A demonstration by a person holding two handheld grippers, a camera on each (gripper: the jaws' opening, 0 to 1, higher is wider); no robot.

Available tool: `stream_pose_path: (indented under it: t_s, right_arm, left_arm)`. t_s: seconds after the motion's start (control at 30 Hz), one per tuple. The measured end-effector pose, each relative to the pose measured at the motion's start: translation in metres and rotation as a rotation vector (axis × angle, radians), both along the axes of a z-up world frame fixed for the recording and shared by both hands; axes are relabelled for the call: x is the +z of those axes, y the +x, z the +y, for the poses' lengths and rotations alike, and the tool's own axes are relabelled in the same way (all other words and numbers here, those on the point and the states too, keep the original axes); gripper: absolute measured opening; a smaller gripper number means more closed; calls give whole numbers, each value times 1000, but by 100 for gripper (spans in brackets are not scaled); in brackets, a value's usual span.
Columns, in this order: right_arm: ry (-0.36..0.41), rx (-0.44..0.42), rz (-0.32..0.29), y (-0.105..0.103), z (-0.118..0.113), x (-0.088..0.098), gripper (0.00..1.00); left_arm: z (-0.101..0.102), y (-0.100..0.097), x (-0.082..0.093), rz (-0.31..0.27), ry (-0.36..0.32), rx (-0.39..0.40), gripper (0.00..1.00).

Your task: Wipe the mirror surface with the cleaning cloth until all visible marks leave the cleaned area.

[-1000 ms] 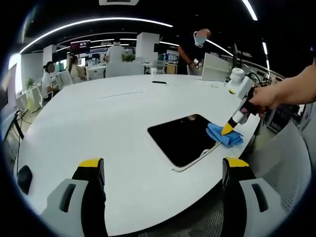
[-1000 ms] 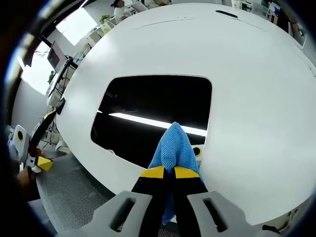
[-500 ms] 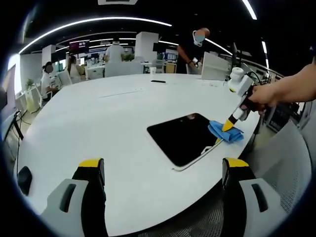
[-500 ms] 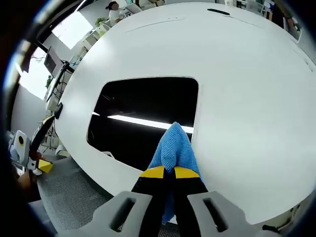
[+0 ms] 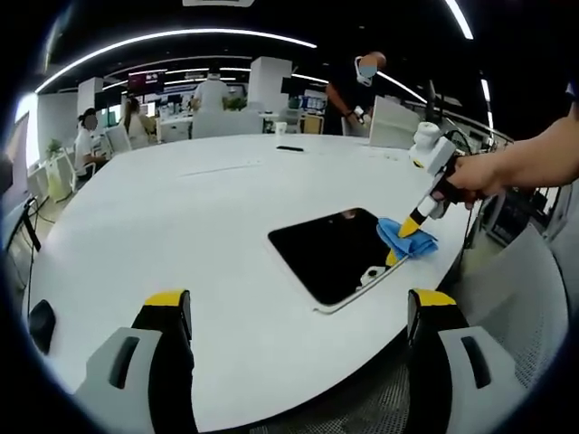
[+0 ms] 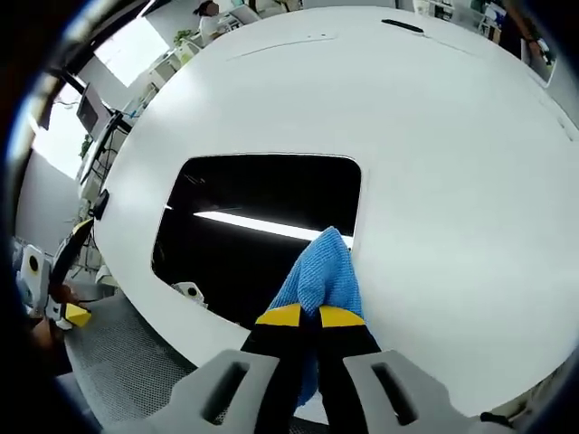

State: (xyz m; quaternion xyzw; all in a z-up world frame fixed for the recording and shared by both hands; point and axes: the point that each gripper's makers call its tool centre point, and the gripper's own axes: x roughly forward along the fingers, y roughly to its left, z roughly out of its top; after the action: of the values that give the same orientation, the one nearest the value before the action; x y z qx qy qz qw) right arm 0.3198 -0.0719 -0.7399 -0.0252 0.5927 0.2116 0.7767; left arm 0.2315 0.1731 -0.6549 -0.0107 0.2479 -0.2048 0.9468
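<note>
Pinching the blue cleaning cloth [image 6: 318, 276] between its pressed-together jaws, the right claw [image 6: 301, 316] is holding the cloth down at the mirror's right-hand edge, as seen in the right gripper view, where the fabric is straddling the border between the dark mirror [image 6: 258, 221] and the white worktop [image 6: 452, 181]. The mirror is lying flat near the worktop's near rim, and nearly all of its glass is extending to the left of the cloth and away from the claw, with its long axis running left to right in that view; the coming stroke is therefore judged to need travel leftward across the glass. A bright light strip is reflecting across the mirror, and no marks can be resolved on it. In the left gripper view, the left claw [image 5: 298, 316] is hovering with its jaws spread wide and gripping nothing, well apart from the mirror [image 5: 330, 253], so the right claw [image 5: 409, 229] is the nearer tool. No containers are standing near the mirror. People are sitting and standing in the office far behind the worktop.
</note>
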Motion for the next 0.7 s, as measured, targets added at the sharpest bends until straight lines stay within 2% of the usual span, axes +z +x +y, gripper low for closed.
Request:
stream_pose_path:
  t_s: [0.47,0.7]
  right_arm:
    - [-55,41,-30,41,4,-1,0]
    - [-73,43,-57,59,5,-2,0]
  left_arm:
    - [1,-1,-1,3,-9,2,99]
    - [0,-1,0,11,-43,10,99]
